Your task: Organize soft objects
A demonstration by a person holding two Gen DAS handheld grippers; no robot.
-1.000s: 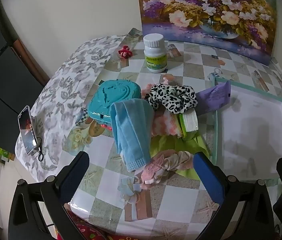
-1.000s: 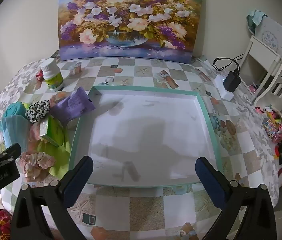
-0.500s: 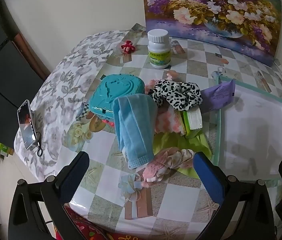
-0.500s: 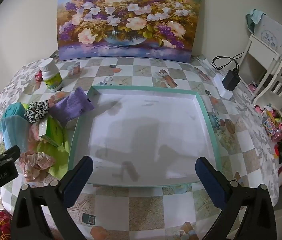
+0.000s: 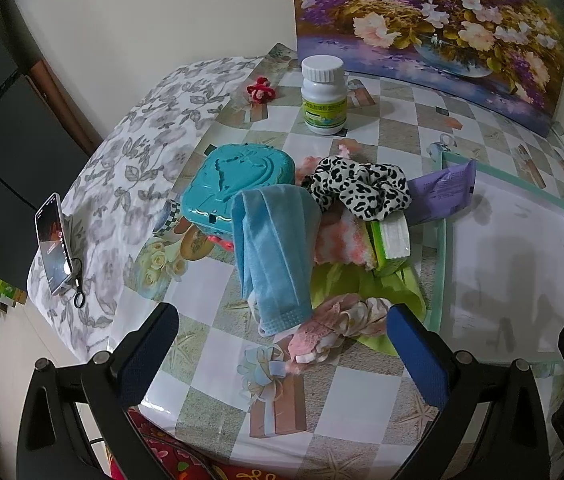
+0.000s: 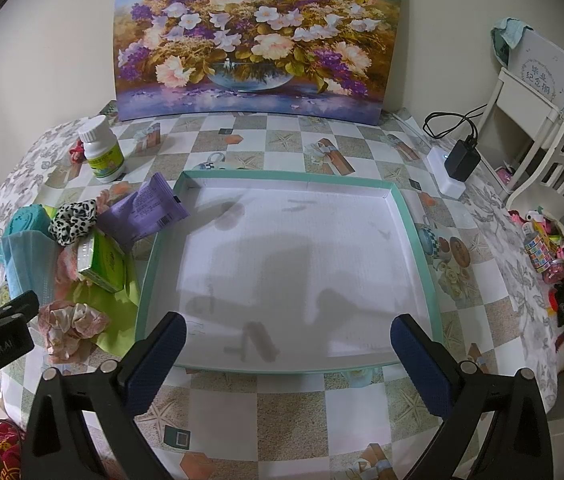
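A pile of soft things lies left of an empty white tray with a teal rim point(image 6: 424, 264), which also shows in the left wrist view point(image 5: 442, 240). The pile holds a blue face mask point(image 5: 277, 248), a leopard scrunchie point(image 5: 358, 188), a pink scrunchie point(image 5: 334, 324), a pink-white fuzzy cloth point(image 5: 342, 240) and a green cloth point(image 5: 366, 288). The mask point(image 6: 25, 268) and pink scrunchie point(image 6: 69, 324) show in the right wrist view too. My left gripper point(image 5: 282, 344) is open, just short of the pink scrunchie. My right gripper point(image 6: 286, 344) is open above the tray's near edge.
A teal plastic case point(image 5: 237, 180), a green tissue pack point(image 5: 390, 240), a purple packet point(image 5: 442, 192) and a white bottle point(image 5: 324, 96) sit around the pile. A flower painting point(image 6: 257, 40) leans on the wall. A charger point(image 6: 458, 164) lies at the right; a phone point(image 5: 53, 244) at the left.
My left gripper has edged back and left a little, so the pile sits slightly further right in its view. The right gripper has barely moved.
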